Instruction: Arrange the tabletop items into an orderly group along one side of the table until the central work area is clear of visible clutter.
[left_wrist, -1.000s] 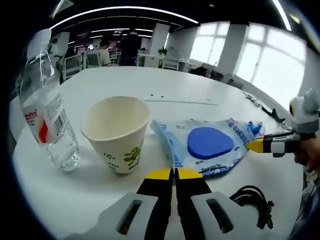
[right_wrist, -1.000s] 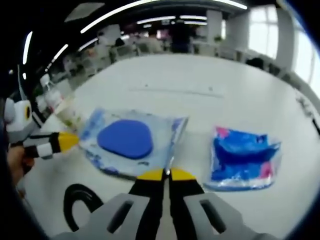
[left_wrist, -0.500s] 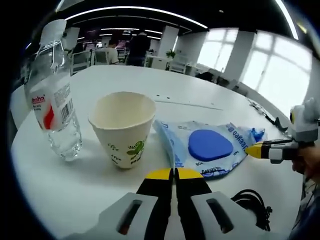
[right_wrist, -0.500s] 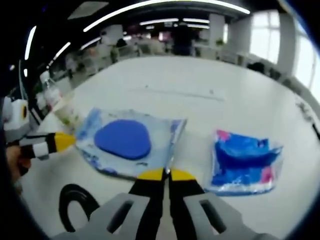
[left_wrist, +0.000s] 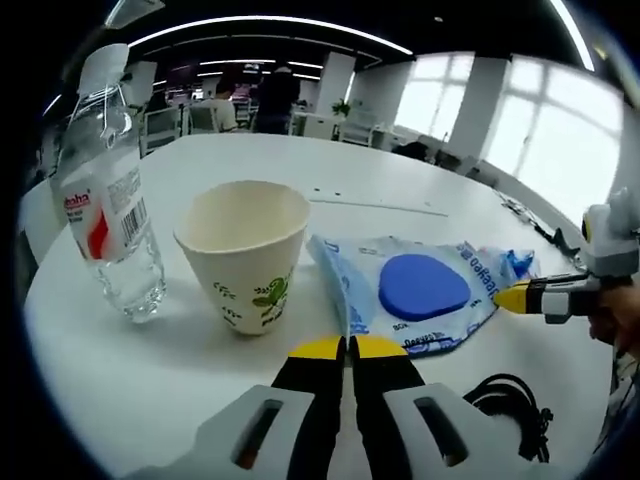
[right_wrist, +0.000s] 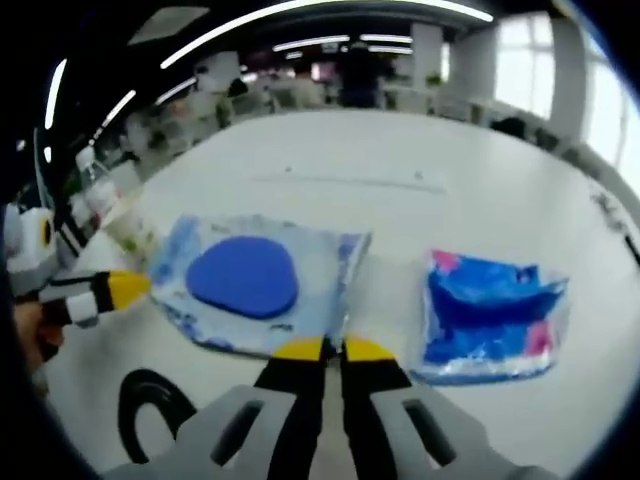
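- The white table (left_wrist: 420, 170) is seen largely bare beyond a near-edge cluster.
- A water bottle (left_wrist: 105, 215), paper cup (left_wrist: 245, 255) and blue-disc pouch (left_wrist: 415, 295) are lined up; the crumpled blue packet (right_wrist: 490, 315) is left apart.
- A black cable (left_wrist: 505, 400) is left loose.
- The left gripper (left_wrist: 347, 348) and right gripper (right_wrist: 333, 349) are clenched on the pouch's opposite edges.
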